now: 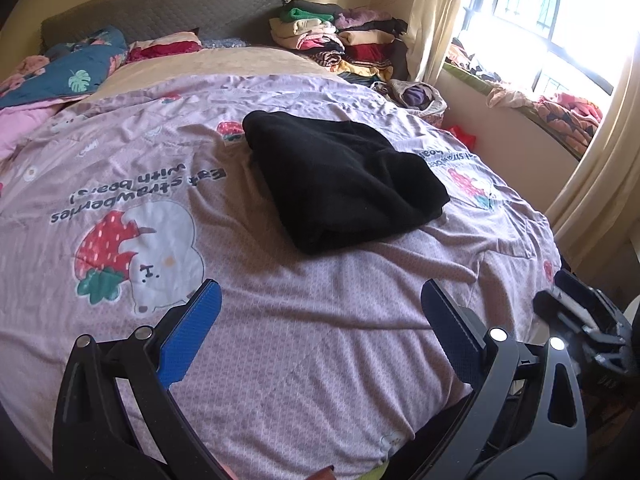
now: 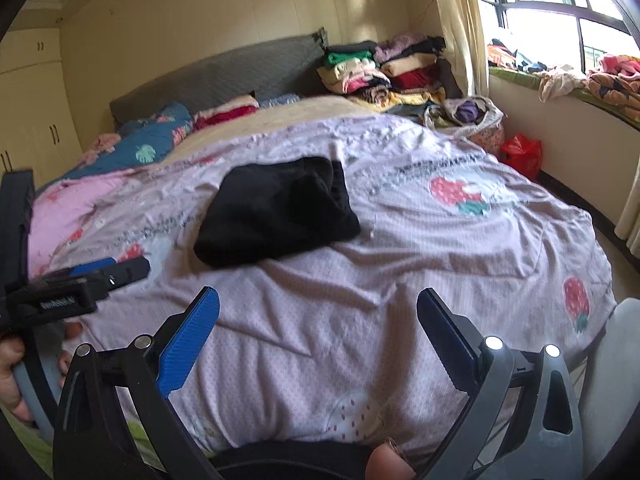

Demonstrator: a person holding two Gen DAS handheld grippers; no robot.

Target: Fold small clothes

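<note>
A black garment (image 1: pixel 340 184) lies folded into a thick bundle on the lilac strawberry-print bedspread (image 1: pixel 304 320), in the middle of the bed. It also shows in the right wrist view (image 2: pixel 276 212). My left gripper (image 1: pixel 320 300) is open and empty, held above the bedspread short of the garment. My right gripper (image 2: pixel 318 308) is open and empty too, near the bed's front edge, with the garment ahead of it. The left gripper (image 2: pixel 92 276) shows at the left of the right wrist view, and the right gripper's body (image 1: pixel 580 316) at the right of the left wrist view.
Stacks of folded clothes (image 1: pixel 340 44) sit at the far right corner by the grey headboard (image 1: pixel 160 12). A blue leaf-print quilt (image 1: pixel 72 72) and pink bedding lie at the far left. A red bag (image 2: pixel 520 154) is on the floor by the window ledge (image 2: pixel 560 92).
</note>
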